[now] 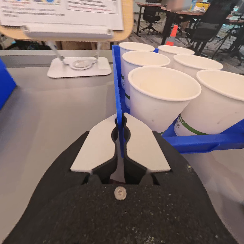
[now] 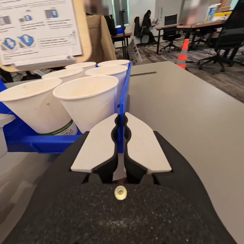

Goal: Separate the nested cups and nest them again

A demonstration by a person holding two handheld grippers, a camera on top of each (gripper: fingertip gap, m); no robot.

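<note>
The left gripper (image 1: 120,119) and right gripper (image 2: 121,117) are each pinching, fingers nearly closed, an opposite side wall of the blue bin (image 1: 206,143) holding six white cups (image 1: 163,92).

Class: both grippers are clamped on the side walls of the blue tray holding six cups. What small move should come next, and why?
Probably let go of the tray. The left gripper and right gripper each pinch a tray wall, so neither can take a cup. All six cups stand apart, ready for nesting.
</note>
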